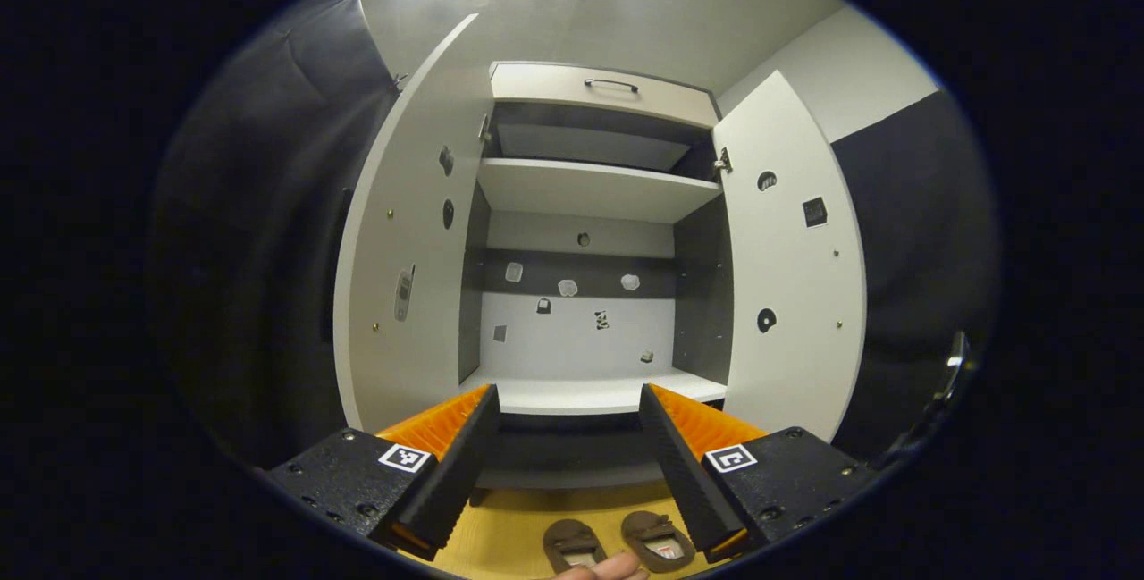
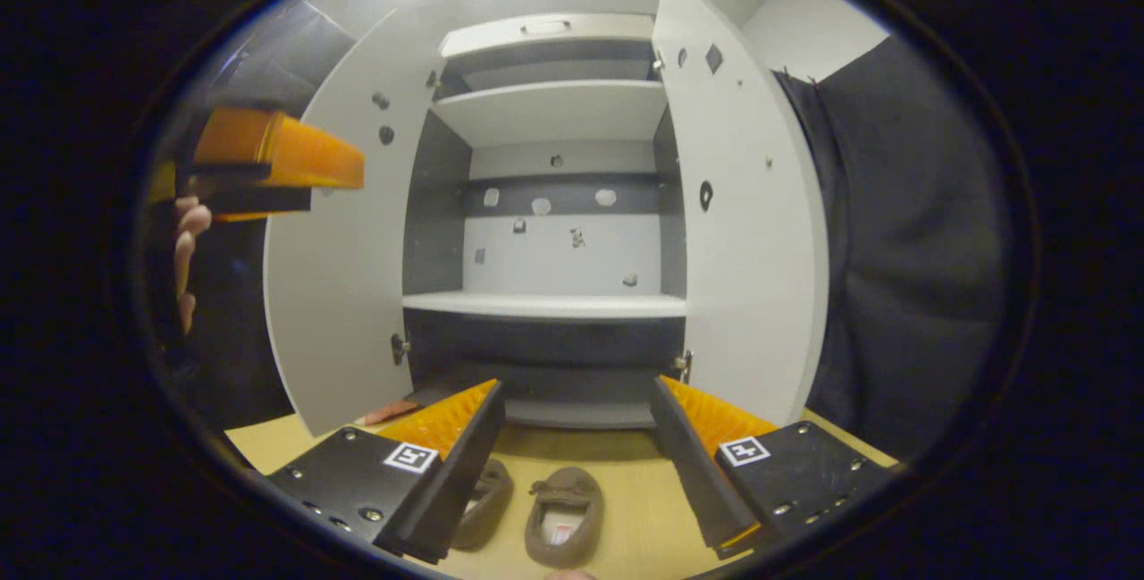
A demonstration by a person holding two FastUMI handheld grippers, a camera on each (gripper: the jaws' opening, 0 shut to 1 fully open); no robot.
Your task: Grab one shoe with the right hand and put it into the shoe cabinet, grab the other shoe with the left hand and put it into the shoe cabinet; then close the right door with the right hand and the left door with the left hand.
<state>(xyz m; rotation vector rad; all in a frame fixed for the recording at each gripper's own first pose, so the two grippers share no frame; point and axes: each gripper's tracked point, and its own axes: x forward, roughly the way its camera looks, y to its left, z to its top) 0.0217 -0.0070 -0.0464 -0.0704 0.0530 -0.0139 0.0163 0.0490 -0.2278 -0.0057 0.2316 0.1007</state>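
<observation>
Two brown shoes lie side by side on the wooden floor before the open shoe cabinet (image 2: 554, 303). In the right gripper view one shoe (image 2: 563, 504) lies between my fingers and the other shoe (image 2: 483, 491) is partly behind the left finger. My right gripper (image 2: 576, 401) is open above them. The left gripper view shows both shoes, left shoe (image 1: 572, 546) and right shoe (image 1: 657, 542), low down, with my left gripper (image 1: 567, 401) open and held higher, facing the cabinet (image 1: 585, 392). The left gripper (image 2: 277, 155) also appears at upper left in the right gripper view.
Both cabinet doors stand wide open: left door (image 2: 340, 249), right door (image 2: 742, 205). White shelves (image 2: 545, 305) inside are bare. Dark cloth walls flank the cabinet. A fingertip (image 1: 599, 569) shows at the bottom edge.
</observation>
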